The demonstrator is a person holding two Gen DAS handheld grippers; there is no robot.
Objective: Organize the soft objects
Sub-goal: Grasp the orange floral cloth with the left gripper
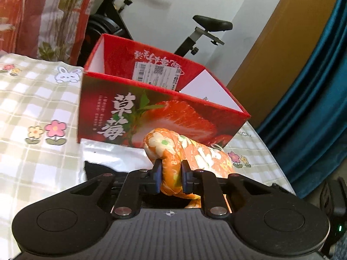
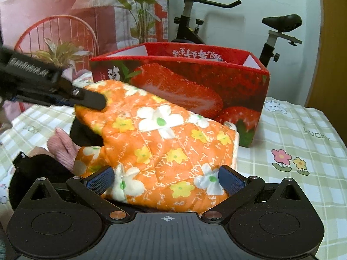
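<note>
An orange quilted cloth with white and yellow flowers (image 2: 164,143) lies on the checked tablecloth in front of a red strawberry box (image 1: 164,110). My left gripper (image 1: 171,178) is shut on a bunched edge of the orange cloth (image 1: 173,151); it shows in the right wrist view (image 2: 86,99) at the cloth's far left corner. My right gripper (image 2: 166,181) is open, its blue pads either side of the cloth's near edge. The box (image 2: 195,82) stands open-topped just behind the cloth.
A pink knitted item (image 2: 63,149) and a black fabric item (image 2: 41,169) lie at the left beside the cloth. A silver plastic bag (image 1: 112,156) lies before the box. An exercise bike (image 2: 277,30) stands behind the table. A blue curtain (image 1: 314,86) hangs right.
</note>
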